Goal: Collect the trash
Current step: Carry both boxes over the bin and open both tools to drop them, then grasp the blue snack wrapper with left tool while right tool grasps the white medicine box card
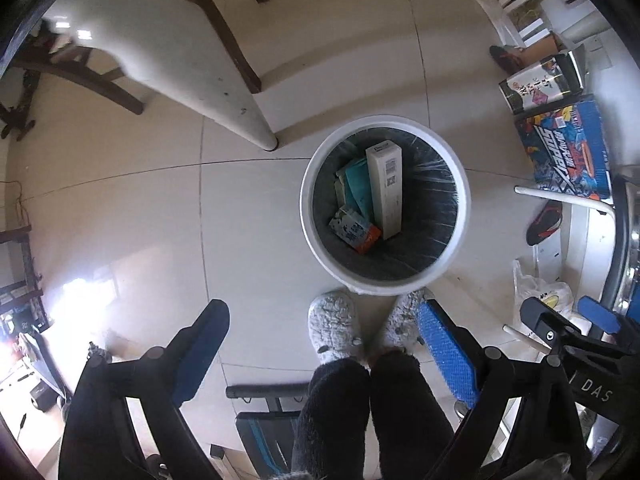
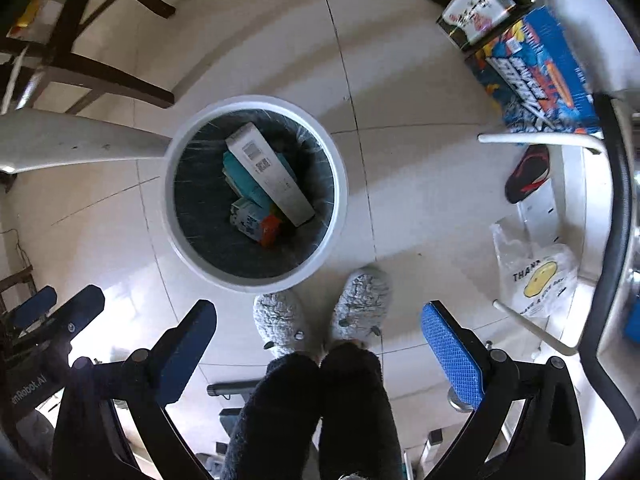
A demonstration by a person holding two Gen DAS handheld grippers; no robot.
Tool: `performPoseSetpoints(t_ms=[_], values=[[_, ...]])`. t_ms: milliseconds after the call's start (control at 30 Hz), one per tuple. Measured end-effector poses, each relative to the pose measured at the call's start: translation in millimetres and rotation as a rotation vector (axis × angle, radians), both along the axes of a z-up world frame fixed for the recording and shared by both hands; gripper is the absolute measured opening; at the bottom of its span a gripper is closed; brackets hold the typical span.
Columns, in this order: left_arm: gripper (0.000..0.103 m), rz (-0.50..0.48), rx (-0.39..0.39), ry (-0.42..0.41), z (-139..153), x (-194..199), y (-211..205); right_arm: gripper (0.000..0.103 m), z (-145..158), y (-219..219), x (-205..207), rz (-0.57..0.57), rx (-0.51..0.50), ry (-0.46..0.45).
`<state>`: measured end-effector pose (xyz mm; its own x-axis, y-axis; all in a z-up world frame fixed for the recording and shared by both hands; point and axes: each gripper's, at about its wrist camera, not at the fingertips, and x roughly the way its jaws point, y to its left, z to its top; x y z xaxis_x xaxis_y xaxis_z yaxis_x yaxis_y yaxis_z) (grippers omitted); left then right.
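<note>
A white round trash bin (image 1: 316,236) with a dark liner stands on the tiled floor below me; it also shows in the right wrist view (image 2: 170,216). Inside lie a long white box (image 1: 385,192) (image 2: 272,178), a teal box (image 1: 358,190) (image 2: 244,182) and a small blue and orange carton (image 1: 354,232) (image 2: 256,220). My left gripper (image 1: 324,340) is open and empty, high above the floor. My right gripper (image 2: 318,338) is open and empty too, and also appears at the right edge of the left wrist view (image 1: 568,320).
The person's grey slippers (image 1: 332,328) (image 2: 360,304) stand by the bin. A white table leg (image 1: 224,96) and dark chair legs (image 2: 100,76) are to the left. A blue printed box (image 1: 568,152) (image 2: 540,76), a black shoe (image 2: 526,174) and a white plastic bag (image 2: 536,276) lie right.
</note>
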<state>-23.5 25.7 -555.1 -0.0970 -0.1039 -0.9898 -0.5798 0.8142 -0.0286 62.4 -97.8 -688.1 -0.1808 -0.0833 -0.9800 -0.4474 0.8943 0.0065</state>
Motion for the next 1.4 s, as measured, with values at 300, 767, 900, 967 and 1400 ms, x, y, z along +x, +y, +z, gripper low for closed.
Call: performPoseSetpoints(t_ms=[300,767,900,967,1400], values=[[0.096,0.006,0.024,-0.047,100,-23,-13,0.103,117,-13,-25,0.002,0.043,-0.040],[0.096,0.019,0.102,-0.314,285,-23,-18,0.103,319,-29,-31,-0.065,0.202,-0.064],[0.096,-0.008,0.159,-0.391,327,25,-19,0.103,376,-35,12,-0.108,0.259,-0.136],[0.096,-0.026,0.165,-0.390,344,58,-21,0.103,396,-42,42,-0.141,0.271,-0.173],[0.084,-0.021,-0.120,-0.277,297,295,-100,0.103,371,-137,284,-0.303,0.193,-0.169]])
